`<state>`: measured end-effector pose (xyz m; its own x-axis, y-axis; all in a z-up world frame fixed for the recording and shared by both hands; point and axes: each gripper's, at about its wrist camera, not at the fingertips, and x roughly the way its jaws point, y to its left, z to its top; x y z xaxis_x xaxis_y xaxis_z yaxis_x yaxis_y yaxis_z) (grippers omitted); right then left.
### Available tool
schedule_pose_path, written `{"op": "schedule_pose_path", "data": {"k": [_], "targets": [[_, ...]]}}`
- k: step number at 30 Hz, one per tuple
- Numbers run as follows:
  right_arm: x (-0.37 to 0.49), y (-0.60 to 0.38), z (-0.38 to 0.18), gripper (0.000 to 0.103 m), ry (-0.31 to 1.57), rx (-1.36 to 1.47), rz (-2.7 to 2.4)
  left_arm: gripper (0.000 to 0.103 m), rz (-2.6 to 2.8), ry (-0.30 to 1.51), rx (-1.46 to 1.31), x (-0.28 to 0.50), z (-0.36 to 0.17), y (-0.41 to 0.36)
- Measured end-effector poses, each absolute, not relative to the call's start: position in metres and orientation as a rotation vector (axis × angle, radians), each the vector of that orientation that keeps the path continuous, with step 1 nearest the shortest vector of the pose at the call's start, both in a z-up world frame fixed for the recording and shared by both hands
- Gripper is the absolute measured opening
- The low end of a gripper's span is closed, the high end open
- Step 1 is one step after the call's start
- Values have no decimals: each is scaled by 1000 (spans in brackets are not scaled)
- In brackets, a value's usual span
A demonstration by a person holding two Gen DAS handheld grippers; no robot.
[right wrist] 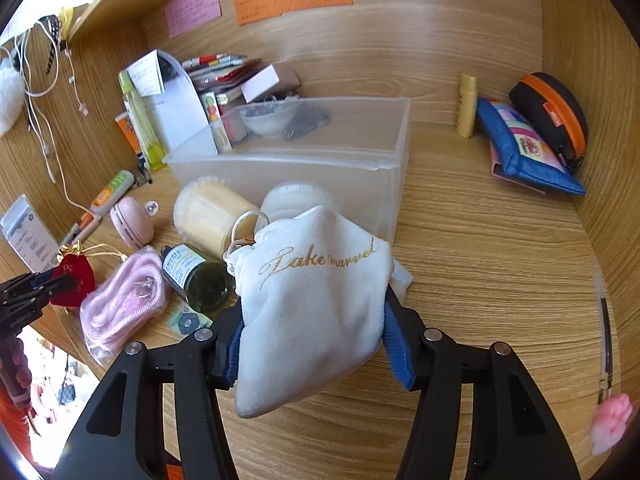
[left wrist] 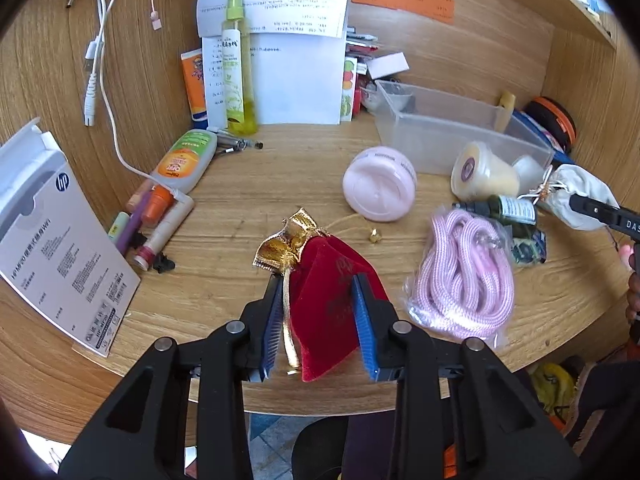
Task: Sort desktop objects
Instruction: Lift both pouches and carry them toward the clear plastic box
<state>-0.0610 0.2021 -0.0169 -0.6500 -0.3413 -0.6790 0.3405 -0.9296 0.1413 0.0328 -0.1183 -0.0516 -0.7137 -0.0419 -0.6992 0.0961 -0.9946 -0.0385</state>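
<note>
My left gripper is shut on a red velvet pouch with a gold top, at the desk's front edge; it also shows in the right wrist view. My right gripper is shut on a white drawstring pouch with gold lettering, held just above the desk in front of a clear plastic bin. In the left wrist view the white pouch and the right gripper's finger appear at the far right, beside the bin.
A bagged pink rope, a pink round jar, a cream jar and a dark green bottle lie mid-desk. Tubes and pens and an HP box sit at left. A blue wallet and a black-orange case are back right.
</note>
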Motion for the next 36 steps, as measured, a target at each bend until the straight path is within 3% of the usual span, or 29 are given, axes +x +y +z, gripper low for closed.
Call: {"op": "schedule_pose_path", "data": {"k": [15,22,28,36], "targets": [[-53,222,18,53,-46,938,-2581,30,-2964,93,1027,19,-12,-90],[-53,226,32,53,-55,888,-2587,22,-2994,114,1053,4,-11,-81],[-59,224,38,53,-39,868,-2575,22,-2967,92,1182,-10,-27,-78],[-71,216,26,53,-38,916,-2534,27,-2871,194,1359,-34,-62,-93]]}}
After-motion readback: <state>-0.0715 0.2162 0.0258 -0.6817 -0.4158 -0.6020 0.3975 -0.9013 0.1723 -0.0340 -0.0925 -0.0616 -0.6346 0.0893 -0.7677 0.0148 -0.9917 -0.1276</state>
